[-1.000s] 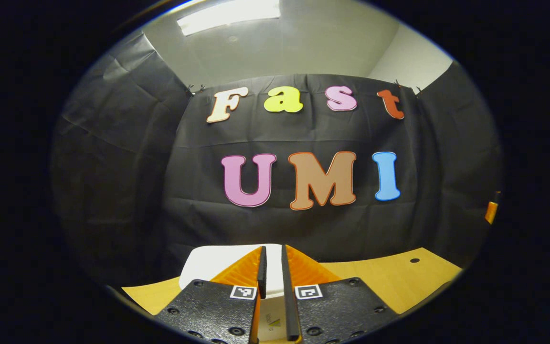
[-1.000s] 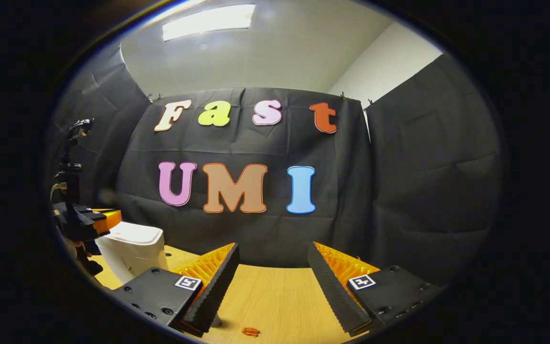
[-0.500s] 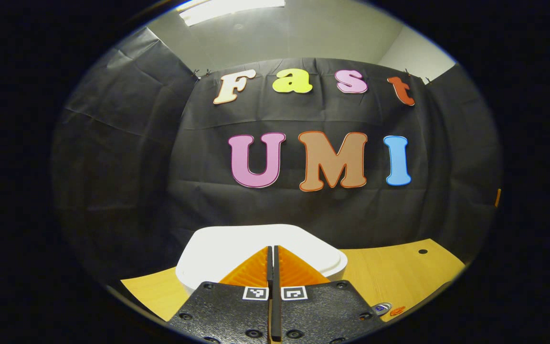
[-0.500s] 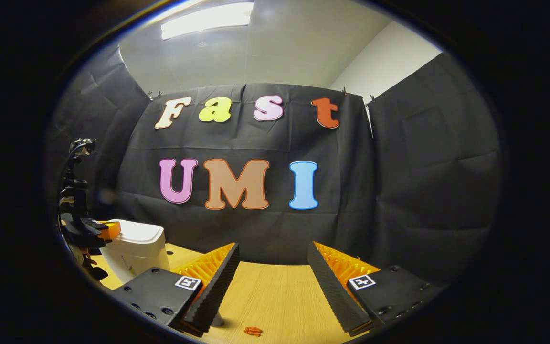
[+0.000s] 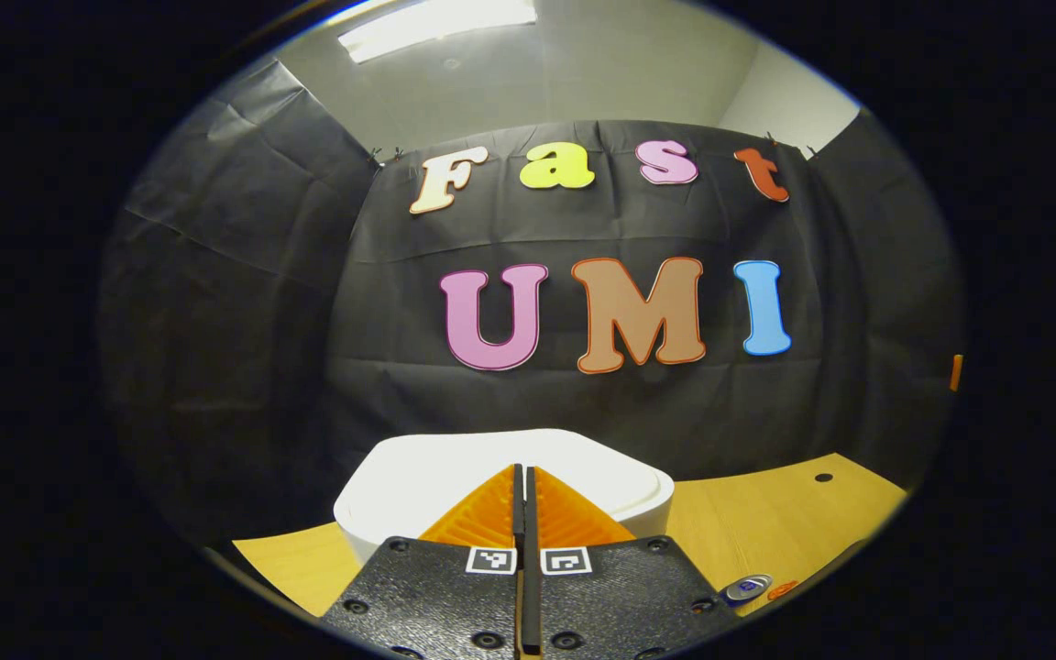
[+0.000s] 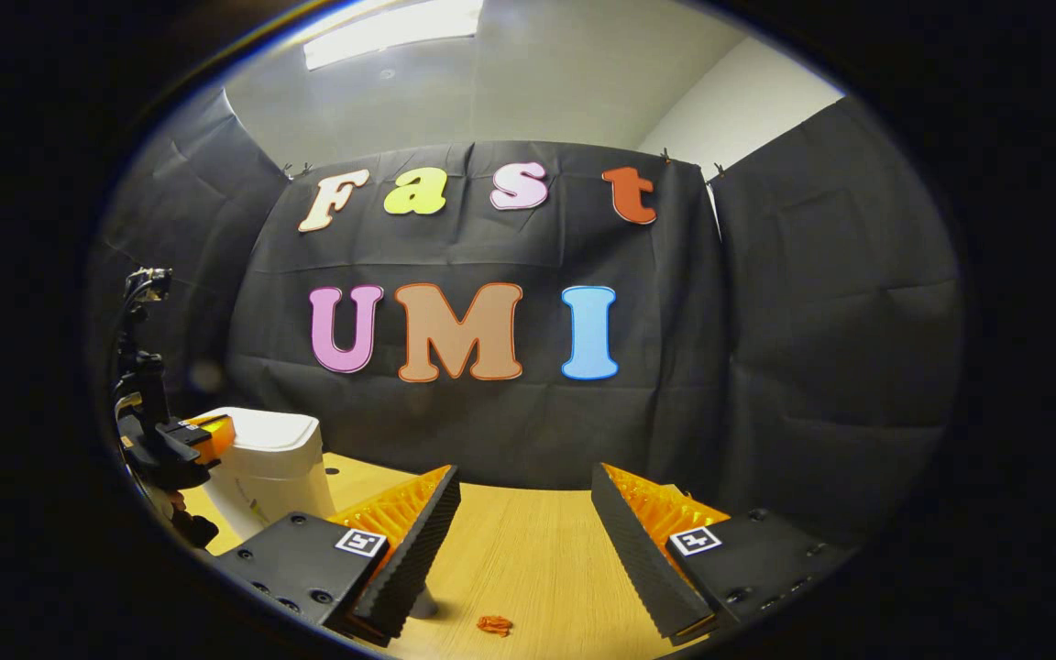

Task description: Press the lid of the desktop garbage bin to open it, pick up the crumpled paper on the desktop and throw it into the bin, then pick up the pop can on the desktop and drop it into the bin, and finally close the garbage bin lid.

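Observation:
The white desktop bin (image 5: 418, 481) sits right ahead in the left gripper view, lid down. My left gripper (image 5: 521, 469) is shut with nothing between its fingers, tips over the front of the lid; contact cannot be told. The pop can (image 5: 746, 588) lies at the lower right on the table. In the right gripper view the bin (image 6: 273, 467) stands at the far left with the left gripper (image 6: 203, 436) at its lid. My right gripper (image 6: 525, 477) hangs open over the table, holding nothing. A pale object (image 6: 424, 603) peeks from behind its left finger.
The wooden table (image 6: 528, 550) stretches ahead of the right gripper, with a small orange scrap (image 6: 493, 625) near its front. A round hole (image 5: 823, 478) marks the tabletop at the right. Black cloth walls close the booth behind and at both sides.
The left gripper's narrow gap has shut and it has dipped towards the bin lid, which now shows larger. The right gripper stays open and has tilted slightly down.

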Available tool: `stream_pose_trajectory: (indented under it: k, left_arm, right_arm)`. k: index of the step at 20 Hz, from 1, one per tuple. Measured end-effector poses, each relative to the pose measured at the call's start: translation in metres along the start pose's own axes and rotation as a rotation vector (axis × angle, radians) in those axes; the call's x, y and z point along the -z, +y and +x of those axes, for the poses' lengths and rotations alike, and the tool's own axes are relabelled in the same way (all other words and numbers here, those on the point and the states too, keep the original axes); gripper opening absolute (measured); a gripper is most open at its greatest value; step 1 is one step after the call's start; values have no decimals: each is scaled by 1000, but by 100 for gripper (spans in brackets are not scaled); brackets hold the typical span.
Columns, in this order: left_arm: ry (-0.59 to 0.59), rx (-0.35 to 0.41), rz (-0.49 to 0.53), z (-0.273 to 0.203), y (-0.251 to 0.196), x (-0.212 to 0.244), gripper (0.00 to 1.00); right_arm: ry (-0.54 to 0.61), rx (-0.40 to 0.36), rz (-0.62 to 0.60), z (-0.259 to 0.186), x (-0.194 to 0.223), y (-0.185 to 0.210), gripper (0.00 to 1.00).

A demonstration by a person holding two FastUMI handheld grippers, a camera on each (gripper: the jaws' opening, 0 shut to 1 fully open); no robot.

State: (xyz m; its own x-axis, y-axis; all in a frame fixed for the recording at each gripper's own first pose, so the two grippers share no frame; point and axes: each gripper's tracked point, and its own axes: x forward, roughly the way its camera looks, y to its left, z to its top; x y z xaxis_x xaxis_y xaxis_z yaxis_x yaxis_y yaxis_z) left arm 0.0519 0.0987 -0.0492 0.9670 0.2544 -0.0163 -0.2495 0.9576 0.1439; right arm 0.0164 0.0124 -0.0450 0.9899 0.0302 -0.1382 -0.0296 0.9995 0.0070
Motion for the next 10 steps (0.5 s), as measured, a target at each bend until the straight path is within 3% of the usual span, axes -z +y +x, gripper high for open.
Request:
stream_pose_trajectory:
  k: [4, 7, 8, 9, 10]
  left_arm:
    - [-18, 19, 44, 0, -2, -4, 0]
    - [-9, 78, 55, 1, -10, -6, 0]
    - [-3, 117, 41, 0, -17, -9, 10]
    - [6, 139, 37, -1, -25, -9, 41]
    - [-4, 147, 47, -4, -29, -15, 55]
  right_arm:
    - [-13, -6, 8, -1, -1, 2, 96]
    - [-2, -9, 15, -5, 7, 1, 96]
    - [5, -10, 14, -6, 11, 0, 96]
    - [12, -10, 12, -7, 15, -1, 96]
    - [20, -11, 9, -7, 19, -1, 96]
